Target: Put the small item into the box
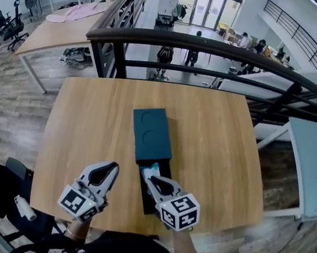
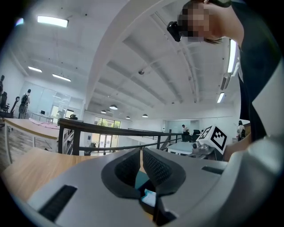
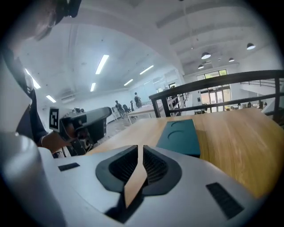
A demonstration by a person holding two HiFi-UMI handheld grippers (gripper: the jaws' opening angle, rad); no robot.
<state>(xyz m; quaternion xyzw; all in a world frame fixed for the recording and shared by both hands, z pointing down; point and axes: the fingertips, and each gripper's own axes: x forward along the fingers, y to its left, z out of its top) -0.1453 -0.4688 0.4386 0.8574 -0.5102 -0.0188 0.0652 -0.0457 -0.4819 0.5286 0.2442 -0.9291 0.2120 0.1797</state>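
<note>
A dark teal box lies in the middle of the wooden table (image 1: 214,148). Its lid (image 1: 151,134) is slid toward the far side, and the black tray (image 1: 146,202) shows at the near end. A small light blue and white item (image 1: 152,168) lies in the tray. My right gripper (image 1: 148,179) hangs just above the tray's near part, jaws shut, nothing between them (image 3: 140,147). My left gripper (image 1: 109,171) is beside the tray on its left, pointing level, jaws shut and empty (image 2: 141,150). The lid (image 3: 179,135) shows ahead in the right gripper view.
A dark metal railing (image 1: 216,46) runs along the table's far edge, with a lower floor beyond it. A white table (image 1: 314,162) stands to the right. A chair (image 1: 17,173) is at the near left. Bare tabletop lies on both sides of the box.
</note>
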